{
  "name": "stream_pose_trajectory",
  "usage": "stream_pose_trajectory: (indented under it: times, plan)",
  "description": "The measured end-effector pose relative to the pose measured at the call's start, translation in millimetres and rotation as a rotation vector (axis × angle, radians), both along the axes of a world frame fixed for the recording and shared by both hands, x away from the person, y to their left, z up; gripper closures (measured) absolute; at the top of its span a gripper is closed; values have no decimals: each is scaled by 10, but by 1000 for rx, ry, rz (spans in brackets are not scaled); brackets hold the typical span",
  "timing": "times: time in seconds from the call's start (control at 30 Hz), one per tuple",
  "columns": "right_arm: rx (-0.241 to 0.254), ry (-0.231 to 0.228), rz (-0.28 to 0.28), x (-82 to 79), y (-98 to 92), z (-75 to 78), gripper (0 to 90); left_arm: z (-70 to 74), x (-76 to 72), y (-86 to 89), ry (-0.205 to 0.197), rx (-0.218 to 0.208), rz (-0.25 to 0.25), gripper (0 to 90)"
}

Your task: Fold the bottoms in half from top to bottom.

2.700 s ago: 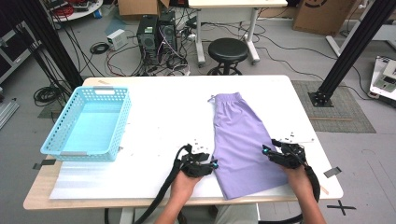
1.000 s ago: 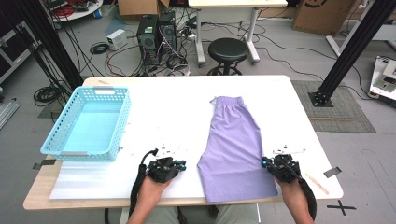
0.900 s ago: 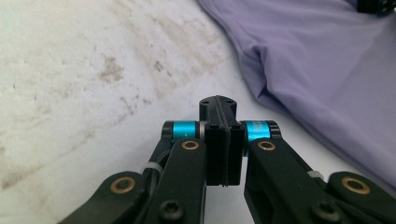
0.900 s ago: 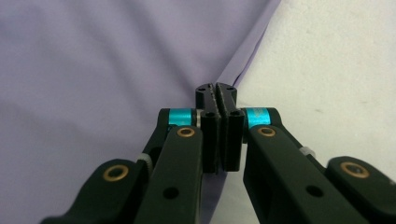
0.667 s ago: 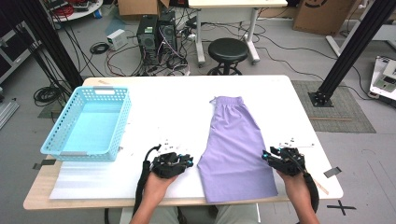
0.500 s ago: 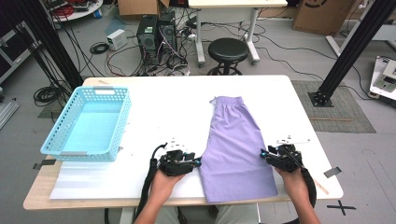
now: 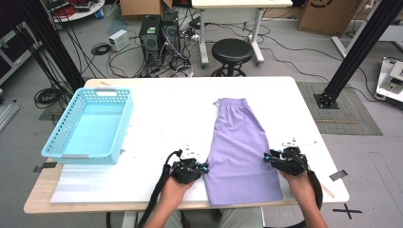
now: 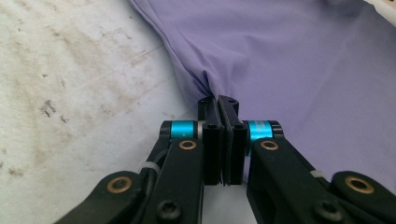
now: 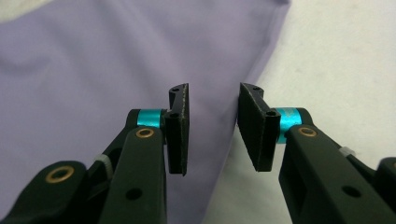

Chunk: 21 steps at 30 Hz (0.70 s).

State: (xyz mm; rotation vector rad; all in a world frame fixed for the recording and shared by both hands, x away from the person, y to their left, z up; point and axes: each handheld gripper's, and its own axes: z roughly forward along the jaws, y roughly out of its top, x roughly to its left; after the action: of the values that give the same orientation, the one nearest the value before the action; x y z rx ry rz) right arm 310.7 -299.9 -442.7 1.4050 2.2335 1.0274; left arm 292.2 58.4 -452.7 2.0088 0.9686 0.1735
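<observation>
High view: lilac shorts (image 7: 240, 147) flat, smooth, elastic waistband at far end.

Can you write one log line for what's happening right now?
left gripper: shut on shorts edge | right gripper: open, astride opposite edge | basket: empty

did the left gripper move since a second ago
Yes: the left gripper shifted right, away from the blue basket, to the purple shorts' edge.
</observation>
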Motion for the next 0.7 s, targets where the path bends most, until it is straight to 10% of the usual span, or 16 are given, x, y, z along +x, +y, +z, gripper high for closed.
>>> stream_pose_trajectory:
  times: [0.1,0.27,0.57,0.7]
  plan:
    - [-91,-20,20,11,49,-25,870,1,-4,-1,-4,2,3,880]
    - [-116,-34,-16,81,45,-24,895,-1,5,-9,1,-17,24,732]
    - [-68,-47,-37,-33,-56,-19,655,6,-28,-52,-28,19,12,682]
    - [-62,-20,-8,-81,-71,-43,637,7,-37,-66,-42,50,17,860]
